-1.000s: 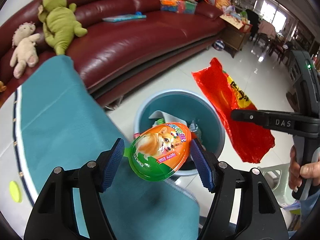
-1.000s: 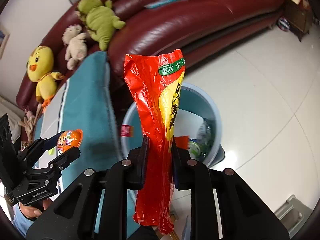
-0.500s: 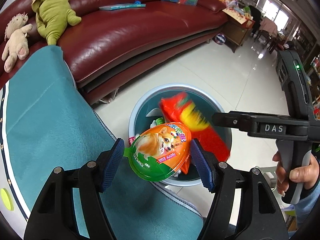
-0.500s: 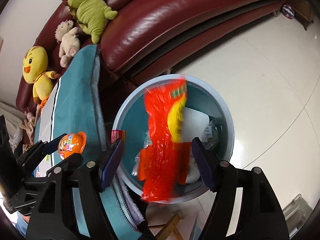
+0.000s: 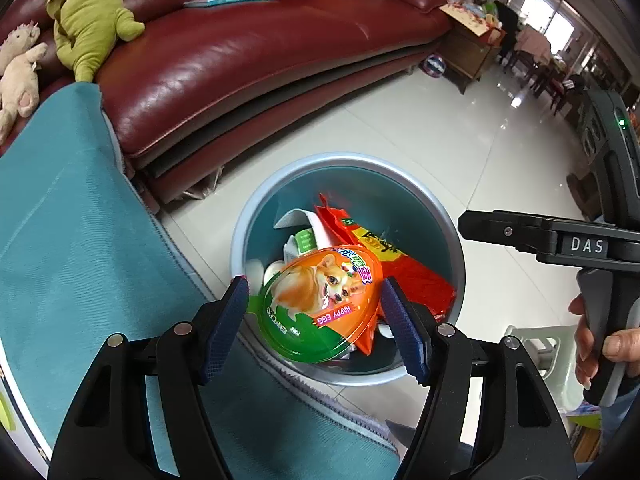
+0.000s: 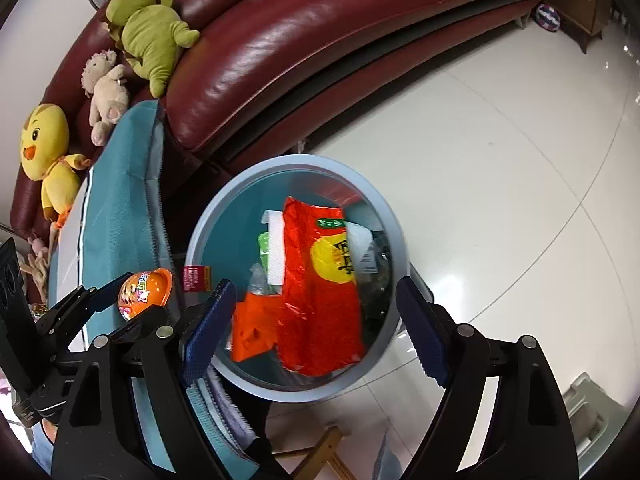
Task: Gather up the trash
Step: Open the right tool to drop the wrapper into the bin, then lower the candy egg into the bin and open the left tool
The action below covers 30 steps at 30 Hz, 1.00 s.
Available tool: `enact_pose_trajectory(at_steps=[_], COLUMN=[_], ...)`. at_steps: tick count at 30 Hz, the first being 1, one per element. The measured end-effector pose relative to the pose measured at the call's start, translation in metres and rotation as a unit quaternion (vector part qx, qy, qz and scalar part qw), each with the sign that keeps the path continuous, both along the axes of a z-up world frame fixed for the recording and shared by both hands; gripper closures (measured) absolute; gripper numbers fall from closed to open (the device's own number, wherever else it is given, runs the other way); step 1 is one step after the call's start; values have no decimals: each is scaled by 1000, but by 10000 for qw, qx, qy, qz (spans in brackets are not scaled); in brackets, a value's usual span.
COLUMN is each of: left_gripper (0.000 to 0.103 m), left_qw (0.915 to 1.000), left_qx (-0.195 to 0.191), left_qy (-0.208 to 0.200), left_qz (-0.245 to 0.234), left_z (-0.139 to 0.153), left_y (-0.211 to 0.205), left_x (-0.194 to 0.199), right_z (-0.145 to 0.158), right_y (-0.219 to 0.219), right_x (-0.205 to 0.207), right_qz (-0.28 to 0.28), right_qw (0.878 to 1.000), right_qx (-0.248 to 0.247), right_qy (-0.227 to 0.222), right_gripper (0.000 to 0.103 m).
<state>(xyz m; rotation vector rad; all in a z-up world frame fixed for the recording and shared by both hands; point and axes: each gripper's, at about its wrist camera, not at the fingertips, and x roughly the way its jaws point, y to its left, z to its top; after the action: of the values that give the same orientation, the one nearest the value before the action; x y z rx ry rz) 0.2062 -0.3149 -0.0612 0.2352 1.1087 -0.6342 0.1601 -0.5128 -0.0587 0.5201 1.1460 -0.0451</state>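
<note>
My left gripper (image 5: 313,282) is shut on an orange and green egg-shaped snack pack (image 5: 320,304) with a dog on it, held over the near rim of the grey-blue trash bin (image 5: 348,158). In the right wrist view my right gripper (image 6: 315,282) hangs above the bin (image 6: 296,160), its jaws opening wide with nothing between them. The red snack bag (image 6: 320,300) lies loose inside the bin on white paper and other wrappers. It also shows in the left wrist view as the red bag (image 5: 408,276), behind the egg pack.
A dark red leather sofa (image 5: 260,56) curves behind the bin, with a green plush (image 5: 88,16) and a yellow chick plush (image 6: 44,148) on it. A teal-covered table (image 5: 72,248) borders the bin's left. A pale stool (image 5: 540,348) stands at the right, on white floor tiles.
The right gripper opened and let go of the red bag, which fell into the bin. Both grippers sank closer to the bin. The left gripper kept its hold on the egg pack.
</note>
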Motion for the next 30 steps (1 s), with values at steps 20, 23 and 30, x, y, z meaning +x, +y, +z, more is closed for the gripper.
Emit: enact_pose_trajectory(at_steps=[20, 23, 30], left_gripper=[8, 8, 8], left_qw=[9996, 9999, 9996], left_qx=[195, 71, -287], left_qy=[73, 108, 7], left_qz=[169, 100, 19], left_z=[-8, -5, 5], left_y=[9, 10, 8], left_x=[-5, -3, -1], right_z=[-4, -4, 5], right_y=[2, 7, -11], right_x=[-7, -7, -15], right_qz=[-15, 27, -393], right_qw=[9997, 9998, 9991], right_qx=[-195, -170, -166], right_qy=[138, 141, 51], right_gripper=[24, 24, 24])
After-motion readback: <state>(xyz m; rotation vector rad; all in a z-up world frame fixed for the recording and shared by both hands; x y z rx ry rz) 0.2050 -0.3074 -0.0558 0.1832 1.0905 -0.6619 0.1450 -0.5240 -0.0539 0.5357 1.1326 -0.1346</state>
